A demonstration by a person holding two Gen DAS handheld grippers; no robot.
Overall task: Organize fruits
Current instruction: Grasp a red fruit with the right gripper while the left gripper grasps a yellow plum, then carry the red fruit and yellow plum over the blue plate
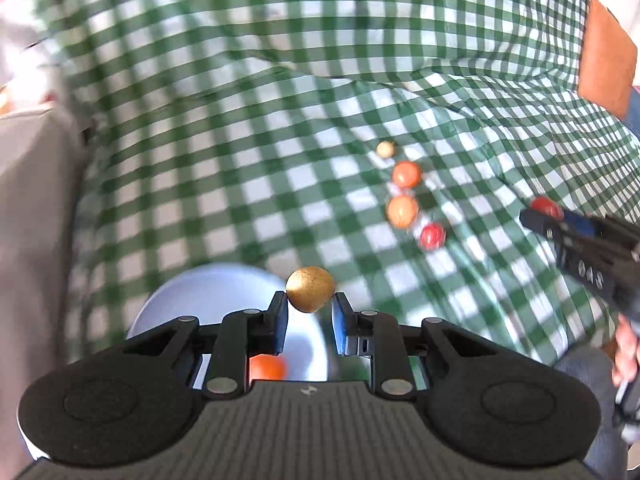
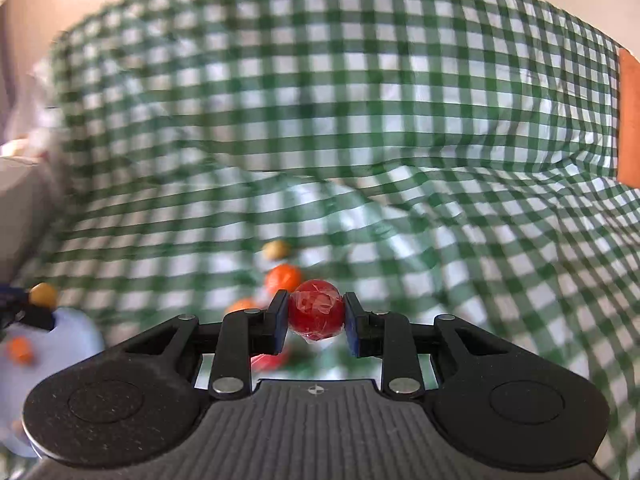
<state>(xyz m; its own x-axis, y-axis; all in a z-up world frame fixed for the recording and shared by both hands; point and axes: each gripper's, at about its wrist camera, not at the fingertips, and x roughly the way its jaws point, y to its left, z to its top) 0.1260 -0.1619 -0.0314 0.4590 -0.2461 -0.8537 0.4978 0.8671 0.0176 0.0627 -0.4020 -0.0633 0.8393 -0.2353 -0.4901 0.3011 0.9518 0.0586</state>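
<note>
My left gripper point(image 1: 310, 304) is shut on a small golden-brown fruit point(image 1: 309, 289), held above a pale blue plate point(image 1: 208, 292) that carries an orange fruit point(image 1: 267, 367). My right gripper point(image 2: 316, 316) is shut on a red fruit point(image 2: 316, 312) wrapped in clear film. On the green checked cloth point(image 1: 240, 160) lies a row of loose fruits: a pale one point(image 1: 385, 149), two orange ones point(image 1: 406, 174) point(image 1: 402, 211) and a red one point(image 1: 432, 236). In the left wrist view the right gripper point(image 1: 538, 212) comes in from the right with its red fruit point(image 1: 545, 206).
The cloth lies rumpled, with raised folds across the middle. A brown board edge point(image 1: 606, 60) shows at the far right. A white wall or cabinet point(image 1: 32, 208) stands on the left. A person's hand point(image 1: 626, 350) holds the right gripper's handle. The blue plate point(image 2: 68, 344) sits at lower left in the right wrist view.
</note>
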